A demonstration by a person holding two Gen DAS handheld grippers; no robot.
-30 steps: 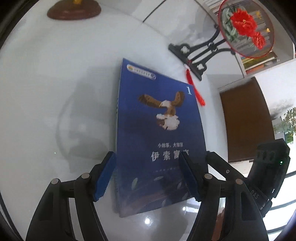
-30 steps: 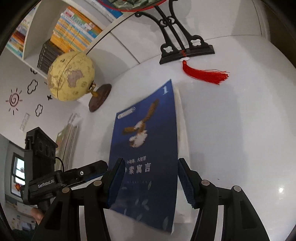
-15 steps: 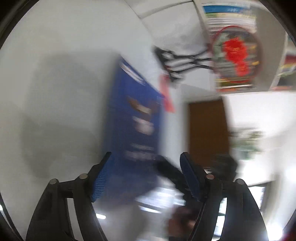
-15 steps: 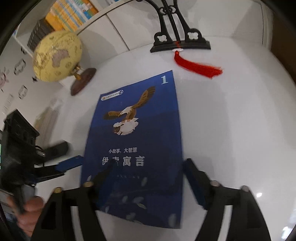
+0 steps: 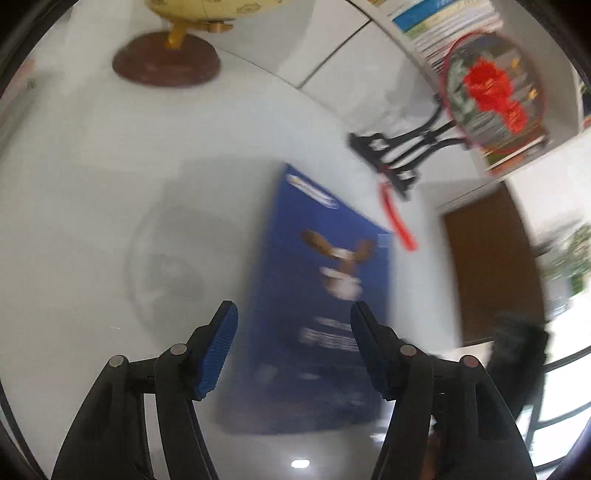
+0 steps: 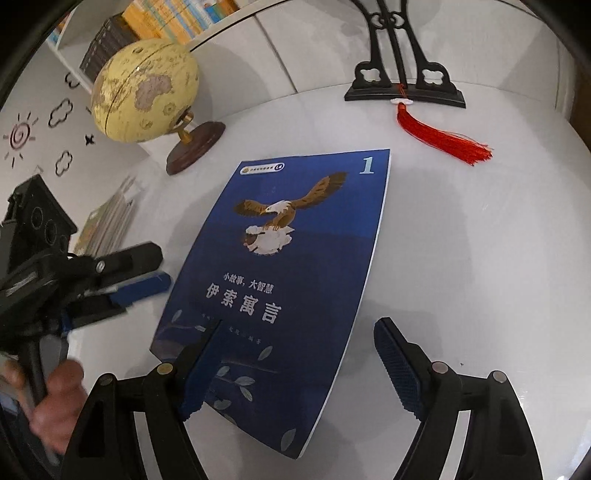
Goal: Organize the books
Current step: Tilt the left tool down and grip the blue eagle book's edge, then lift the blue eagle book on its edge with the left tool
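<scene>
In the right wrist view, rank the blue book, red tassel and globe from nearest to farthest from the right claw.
From the right claw:
1. Blue book, lying directly under the open claw.
2. Red tassel, ahead to the right.
3. Globe, far back left; close to the tassel's range, so tentative.

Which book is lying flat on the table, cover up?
The blue eagle-cover book, numbered 1, alone on the white table. The yellow shelf books stand upright, spines out.
</scene>
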